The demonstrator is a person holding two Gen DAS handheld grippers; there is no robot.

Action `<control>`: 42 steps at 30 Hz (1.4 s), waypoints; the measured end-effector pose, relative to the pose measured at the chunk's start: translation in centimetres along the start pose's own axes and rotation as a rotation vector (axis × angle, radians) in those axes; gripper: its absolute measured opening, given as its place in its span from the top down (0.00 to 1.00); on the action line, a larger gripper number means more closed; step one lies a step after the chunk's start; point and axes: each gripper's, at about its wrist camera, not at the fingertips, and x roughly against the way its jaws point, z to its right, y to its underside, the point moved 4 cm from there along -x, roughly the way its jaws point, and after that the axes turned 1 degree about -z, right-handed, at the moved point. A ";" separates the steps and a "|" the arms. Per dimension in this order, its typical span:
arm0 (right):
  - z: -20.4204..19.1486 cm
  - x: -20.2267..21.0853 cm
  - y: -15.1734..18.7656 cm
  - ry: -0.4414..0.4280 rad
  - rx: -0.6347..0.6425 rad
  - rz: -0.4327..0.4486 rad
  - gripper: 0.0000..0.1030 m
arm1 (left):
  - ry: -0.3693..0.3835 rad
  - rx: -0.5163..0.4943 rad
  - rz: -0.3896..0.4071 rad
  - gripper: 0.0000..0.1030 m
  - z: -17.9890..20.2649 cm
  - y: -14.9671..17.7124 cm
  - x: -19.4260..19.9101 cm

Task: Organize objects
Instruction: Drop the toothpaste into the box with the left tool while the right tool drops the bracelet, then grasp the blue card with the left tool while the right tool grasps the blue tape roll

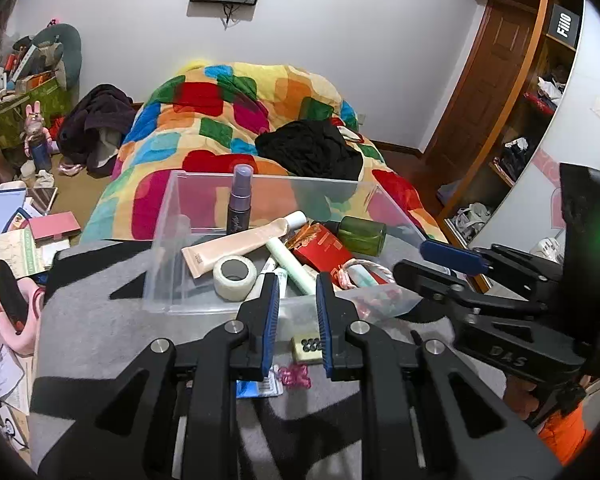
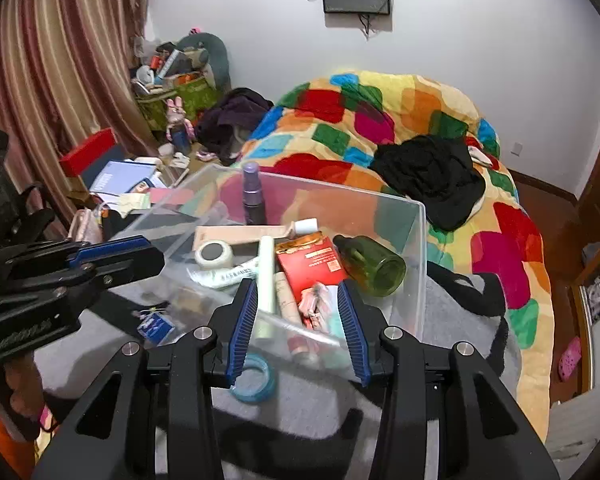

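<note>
Just ahead of both sets of jaws, a clear plastic bin sits on a grey and black cloth, holding a purple spray bottle standing upright, a white tape roll, a red carton and a green glass bottle lying on its side. The left gripper is open and empty, a small tan case with black dots between its jaws. The right gripper is open too, a light blue ring below its left jaw.
</note>
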 end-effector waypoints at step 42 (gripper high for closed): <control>-2.7 -5.5 6.6 -0.074 0.052 -0.213 0.65 | -0.139 -0.145 -0.251 0.53 -2.0 7.6 -4.6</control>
